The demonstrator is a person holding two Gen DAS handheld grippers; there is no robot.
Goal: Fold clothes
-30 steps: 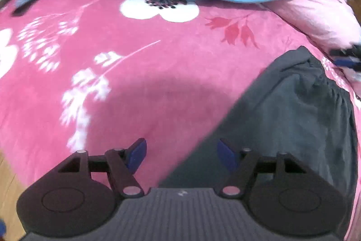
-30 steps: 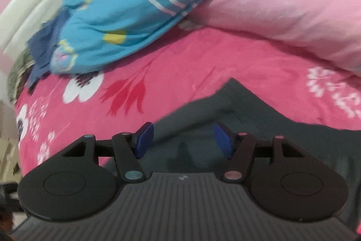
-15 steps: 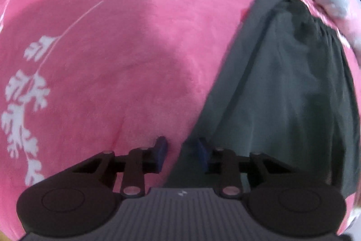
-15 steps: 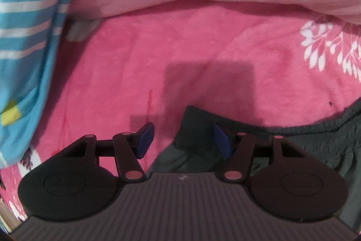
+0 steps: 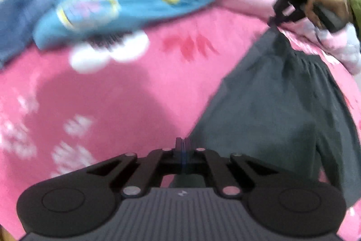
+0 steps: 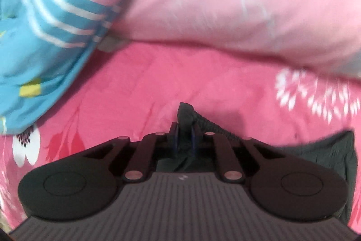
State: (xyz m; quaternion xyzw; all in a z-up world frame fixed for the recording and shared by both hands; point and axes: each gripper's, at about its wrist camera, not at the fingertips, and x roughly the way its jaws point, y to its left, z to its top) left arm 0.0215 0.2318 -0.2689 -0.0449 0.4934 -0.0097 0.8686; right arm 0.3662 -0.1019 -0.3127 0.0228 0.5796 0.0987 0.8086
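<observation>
Pink floral bedspread (image 5: 140, 92) w/ pale pink pillow (image 6: 225, 15); both grippers' jaws clamped on grey shorts (image 5: 282, 105).

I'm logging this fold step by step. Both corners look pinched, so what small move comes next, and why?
Probably lift both ends and carry them across toward the other side. The left hand-held gripper is shut on the shorts at a hem corner, and the right hand-held gripper pinches the waistband corner, so that edge is held at both ends.
</observation>
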